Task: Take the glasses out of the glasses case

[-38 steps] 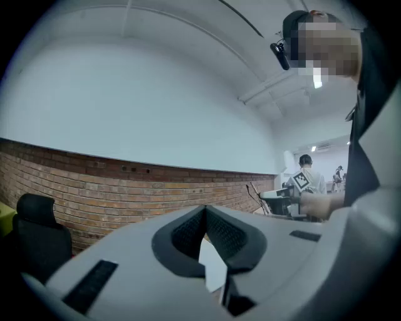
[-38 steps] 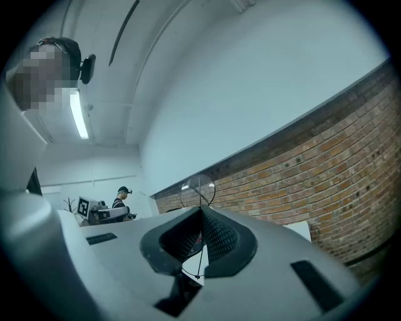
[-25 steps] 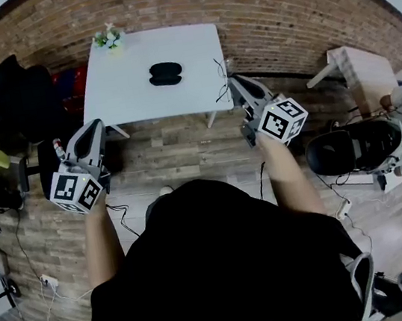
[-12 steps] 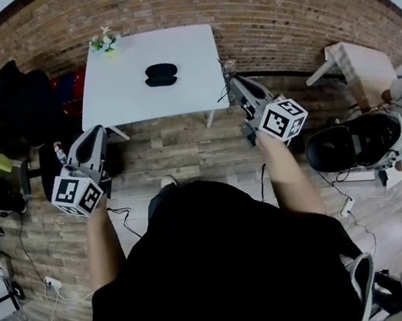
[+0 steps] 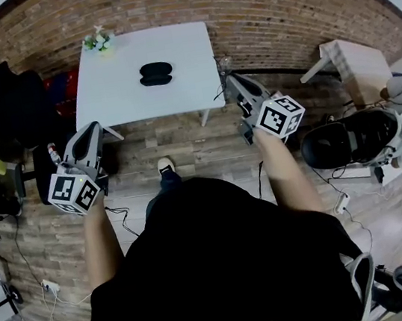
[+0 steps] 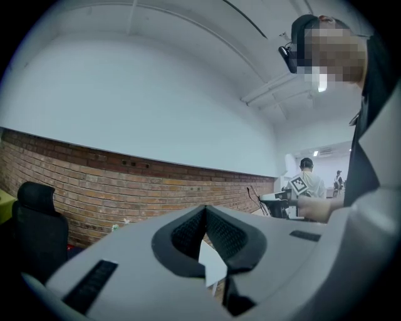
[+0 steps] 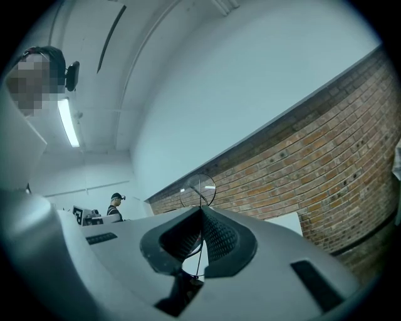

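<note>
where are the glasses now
The glasses are clamped in the right gripper; in the head view, off the right edge of the white table, right of the black case.

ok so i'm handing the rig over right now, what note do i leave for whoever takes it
Left hand-held gripper: shut, nothing in it, held in the air short of the table's near left corner.
Right hand-held gripper: shut on the glasses, held in the air off the table's right edge.
Glasses case: around the middle of the white table; can't tell whether it is open or closed.
Done: glasses are out of the case.
To do: probably just set the glasses down.
</note>
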### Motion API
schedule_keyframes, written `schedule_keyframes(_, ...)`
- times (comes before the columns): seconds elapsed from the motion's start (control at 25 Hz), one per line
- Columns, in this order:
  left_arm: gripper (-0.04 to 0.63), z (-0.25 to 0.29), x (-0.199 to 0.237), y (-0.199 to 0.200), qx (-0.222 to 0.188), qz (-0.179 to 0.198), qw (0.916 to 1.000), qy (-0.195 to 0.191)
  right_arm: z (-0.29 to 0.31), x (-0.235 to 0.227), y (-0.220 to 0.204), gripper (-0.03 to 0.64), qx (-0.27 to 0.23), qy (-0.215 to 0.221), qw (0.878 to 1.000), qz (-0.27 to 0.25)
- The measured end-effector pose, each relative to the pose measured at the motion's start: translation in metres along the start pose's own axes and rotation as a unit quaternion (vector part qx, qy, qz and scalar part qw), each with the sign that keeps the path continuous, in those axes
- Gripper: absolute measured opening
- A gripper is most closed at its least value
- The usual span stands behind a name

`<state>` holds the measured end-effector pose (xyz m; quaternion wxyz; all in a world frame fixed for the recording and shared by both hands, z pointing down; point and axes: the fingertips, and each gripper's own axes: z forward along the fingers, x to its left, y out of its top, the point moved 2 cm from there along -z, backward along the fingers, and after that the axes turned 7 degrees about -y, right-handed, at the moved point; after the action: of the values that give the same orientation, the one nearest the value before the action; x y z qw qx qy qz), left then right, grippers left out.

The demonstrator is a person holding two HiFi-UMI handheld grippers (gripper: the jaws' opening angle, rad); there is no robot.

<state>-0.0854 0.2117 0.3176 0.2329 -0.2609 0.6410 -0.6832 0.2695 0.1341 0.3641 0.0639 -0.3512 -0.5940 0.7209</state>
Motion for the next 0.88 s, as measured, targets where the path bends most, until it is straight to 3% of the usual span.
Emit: schedule_keyframes(0.88, 0.008, 0.031, 0.063, -0.01, 0.019, -0.019, 0.9996, 0.009, 0.069, -0.023, 0.001, 0.023, 0.019, -0.005, 1.0, 0.01)
